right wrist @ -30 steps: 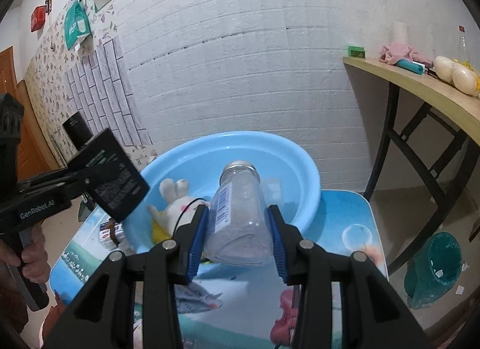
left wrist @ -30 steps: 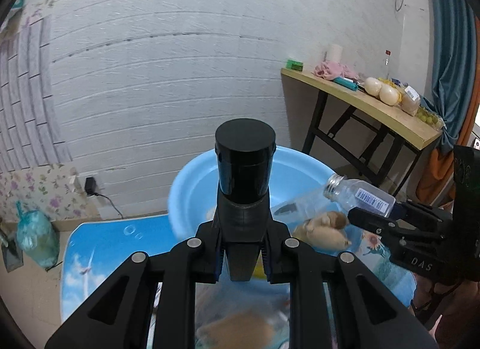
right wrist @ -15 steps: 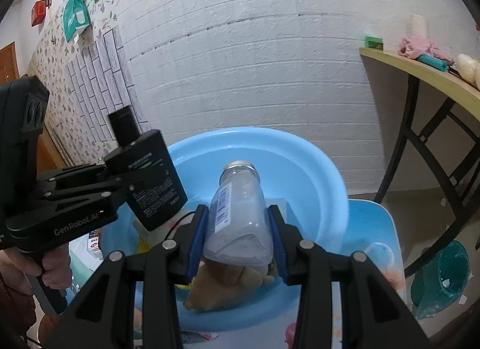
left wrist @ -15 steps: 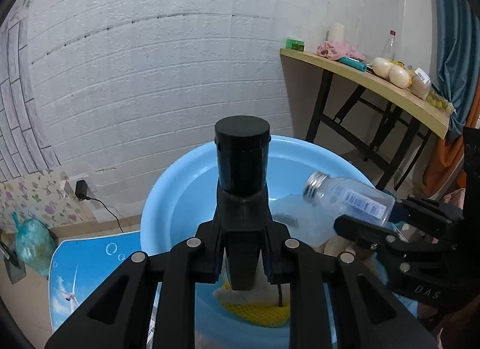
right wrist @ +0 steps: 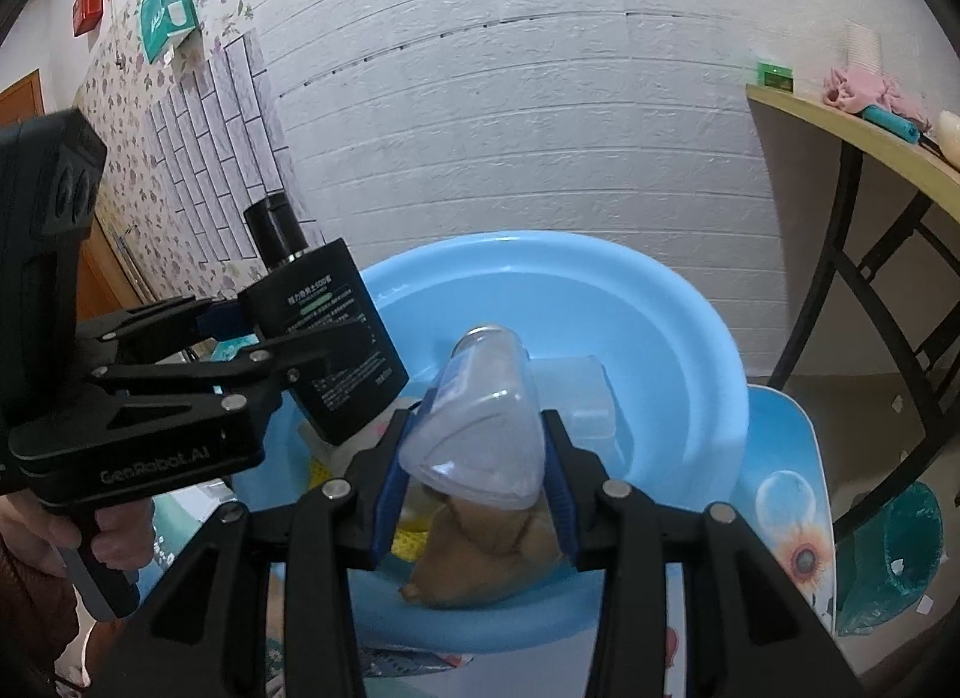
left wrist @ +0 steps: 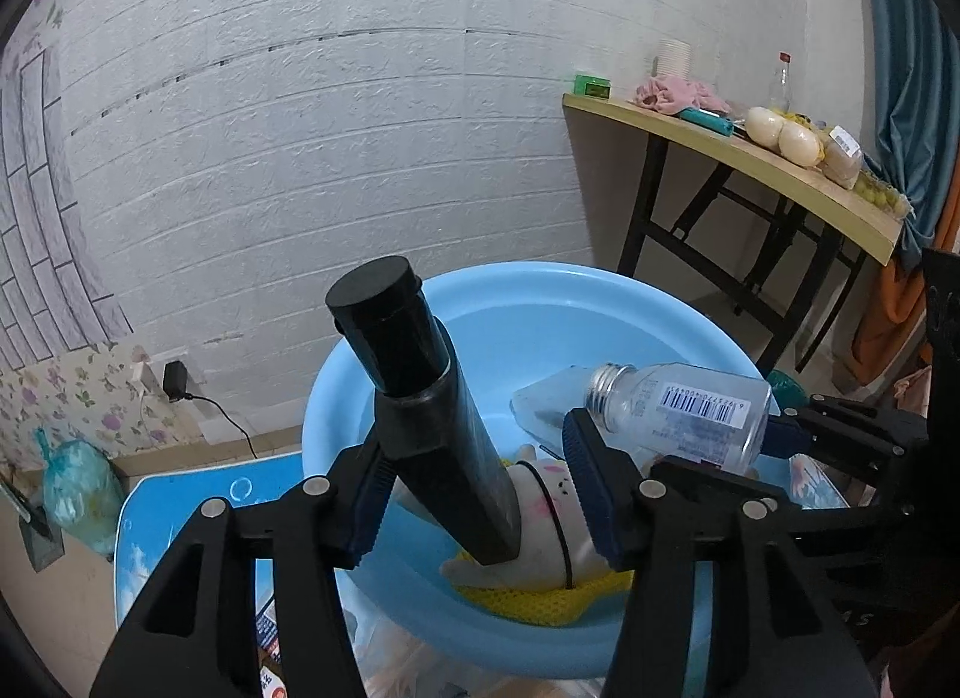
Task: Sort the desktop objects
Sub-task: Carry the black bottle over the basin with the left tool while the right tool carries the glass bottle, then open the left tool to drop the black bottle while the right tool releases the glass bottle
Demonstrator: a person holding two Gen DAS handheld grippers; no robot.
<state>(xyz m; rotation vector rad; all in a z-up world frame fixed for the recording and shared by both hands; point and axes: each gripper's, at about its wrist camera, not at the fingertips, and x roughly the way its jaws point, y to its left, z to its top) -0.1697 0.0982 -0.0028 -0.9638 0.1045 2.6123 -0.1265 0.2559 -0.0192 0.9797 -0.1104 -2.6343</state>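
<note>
While "GenRobot.AI" reads white on its side, the left hand-held gripper (left wrist: 480, 494) has its jaws opening, the black bottle (left wrist: 438, 428) leaning loose between them, its lower end on the white plush toy (left wrist: 552, 512) in the blue basin (left wrist: 630, 302). The right hand-held gripper (right wrist: 474, 488) is clamped on a clear bottle (right wrist: 480, 440) with a barcode label, above the basin on the blue surface (right wrist: 792, 518).

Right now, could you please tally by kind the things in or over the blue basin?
Bottles: 2, the black bottle and the clear bottle.
Soft toys: 2, the white toy and the brown toy.
Yellow cloth: 1.
Clear box: 1.
Total: 6.
</note>
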